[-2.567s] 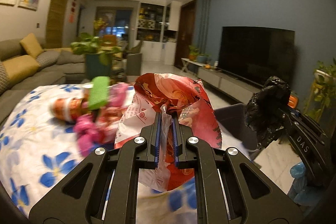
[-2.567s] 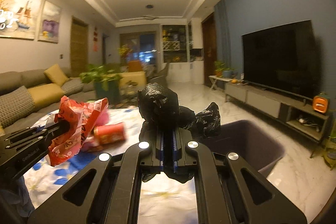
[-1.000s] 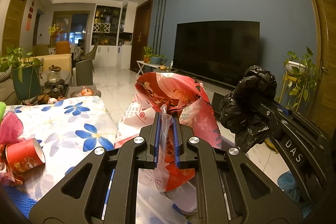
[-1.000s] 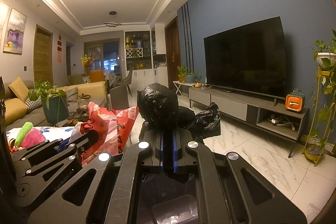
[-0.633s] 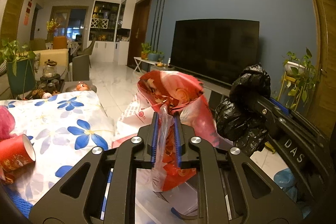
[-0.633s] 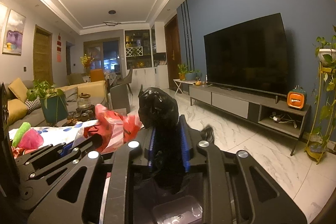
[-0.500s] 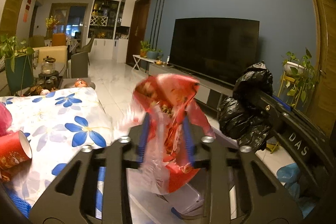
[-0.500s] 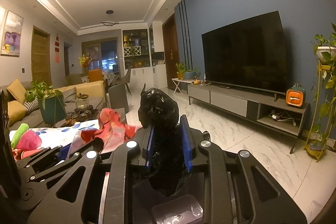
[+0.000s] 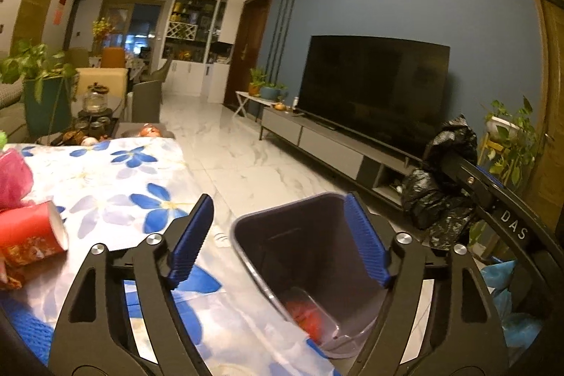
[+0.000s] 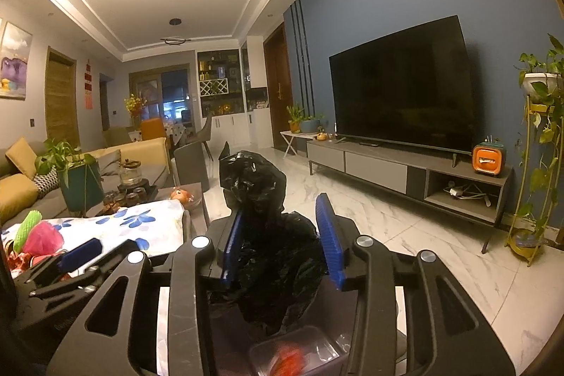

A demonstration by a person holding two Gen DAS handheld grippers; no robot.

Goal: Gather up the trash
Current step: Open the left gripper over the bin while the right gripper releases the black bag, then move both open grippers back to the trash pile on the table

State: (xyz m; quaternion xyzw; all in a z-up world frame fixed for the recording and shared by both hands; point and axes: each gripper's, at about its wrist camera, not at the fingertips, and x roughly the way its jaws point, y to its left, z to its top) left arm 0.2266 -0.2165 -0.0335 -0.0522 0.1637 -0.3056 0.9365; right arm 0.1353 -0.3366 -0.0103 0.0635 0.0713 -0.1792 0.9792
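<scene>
Left claw [image 9: 278, 235] wide open — empty.

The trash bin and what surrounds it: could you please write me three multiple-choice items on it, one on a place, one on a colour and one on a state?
1. Where is the red wrapper?
A. On the flowered tablecloth
B. Inside the trash bin
C. On the TV stand

2. What colour is the bag between the right gripper's fingers?
A. Black
B. White
C. Green

3. How does the left gripper stand?
A. Shut on a cup
B. Shut on a bag
C. Open, holding nothing

Answers:
1. B: the red wrapper lies at the bottom of the trash bin, beside the flowered tablecloth.
2. A: the bag at the right gripper is black plastic.
3. C: the left gripper has its blue pads spread wide over the bin with nothing between them.
</scene>
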